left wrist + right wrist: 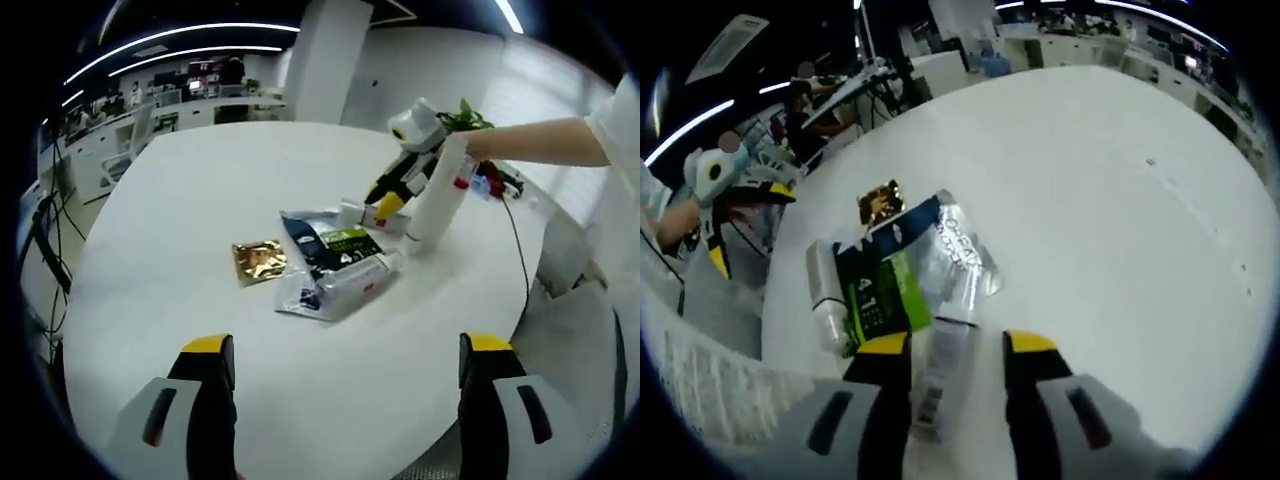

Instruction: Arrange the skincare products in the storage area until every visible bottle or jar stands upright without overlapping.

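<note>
A large round white table (200, 200) in an open office holds a small heap of skincare products near its middle.

In the left gripper view, the left gripper (345, 375) waits at six o'clock, low over bare table, its yellow-tipped jaws spread wide and holding nothing, well apart from the heap; it seems parked there to stay clear while the other tool works. At about one o'clock the right gripper (395, 200) reaches in from the person's outstretched arm (540, 140) and pinches a tall white bottle (438, 195), which leans with its base on the table, probably being tipped upright beside the pile.

The heap itself lies flat: a dark sachet with a green label (330, 245) overlaps a clear tube (350, 283), and a small gold sachet (259, 260) rests just beside them at nine o'clock of the pile. A further small white item touches the leaning bottle's base, too blurred to name.

In the right gripper view, that gripper's own jaws rise at six o'clock on either side of the white bottle, which appears as a pale cylinder between them, though the close distortion makes the exact contact hard to judge. The sachet, tube and gold packet sit at about eleven o'clock beyond it.
</note>
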{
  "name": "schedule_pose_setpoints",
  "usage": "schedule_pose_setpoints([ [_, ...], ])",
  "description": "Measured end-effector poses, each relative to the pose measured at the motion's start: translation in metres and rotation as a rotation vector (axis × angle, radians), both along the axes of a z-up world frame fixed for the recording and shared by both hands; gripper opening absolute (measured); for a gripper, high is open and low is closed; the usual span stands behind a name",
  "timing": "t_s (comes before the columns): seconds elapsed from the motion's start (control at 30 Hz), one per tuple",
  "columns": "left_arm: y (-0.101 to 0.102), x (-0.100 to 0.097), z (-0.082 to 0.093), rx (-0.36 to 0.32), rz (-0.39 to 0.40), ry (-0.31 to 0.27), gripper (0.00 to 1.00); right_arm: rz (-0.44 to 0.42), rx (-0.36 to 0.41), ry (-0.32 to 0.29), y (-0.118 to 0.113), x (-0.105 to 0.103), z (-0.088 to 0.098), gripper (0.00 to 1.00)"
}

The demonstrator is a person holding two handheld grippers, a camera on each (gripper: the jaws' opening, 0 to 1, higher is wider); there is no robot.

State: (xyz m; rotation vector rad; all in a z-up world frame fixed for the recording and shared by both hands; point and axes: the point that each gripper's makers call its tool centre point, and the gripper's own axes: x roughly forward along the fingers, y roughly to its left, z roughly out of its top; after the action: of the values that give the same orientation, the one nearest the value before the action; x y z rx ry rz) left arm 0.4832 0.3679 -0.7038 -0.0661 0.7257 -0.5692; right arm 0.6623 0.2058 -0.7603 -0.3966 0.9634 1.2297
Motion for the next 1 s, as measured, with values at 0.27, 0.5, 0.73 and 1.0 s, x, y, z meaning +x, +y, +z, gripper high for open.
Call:
schedule_pose_setpoints([
  [0.27, -0.001, 0.001, -0.003, 0.004, -0.004, 0.006, 0.9, 0.034, -0.057, -0.039, -0.01, -0.001, -0.005, 0.25],
  [0.5, -0.003, 0.002, -0.003, 0.005, -0.008, 0.007, 0.9, -0.004, -0.086, -0.077, -0.031, 0.01, -0.004, 0.2],
  [0.73, -0.005, 0.004, -0.003, 0.005, -0.017, 0.005, 0.9, -0.034, -0.098, -0.076, -0.04, 0.012, -0.004, 0.19],
  [1.0, -0.006, 0.003, -0.002, 0.004, -0.02, 0.003, 0.9, -0.029, -0.123, -0.09, -0.04, 0.012, -0.006, 0.19],
])
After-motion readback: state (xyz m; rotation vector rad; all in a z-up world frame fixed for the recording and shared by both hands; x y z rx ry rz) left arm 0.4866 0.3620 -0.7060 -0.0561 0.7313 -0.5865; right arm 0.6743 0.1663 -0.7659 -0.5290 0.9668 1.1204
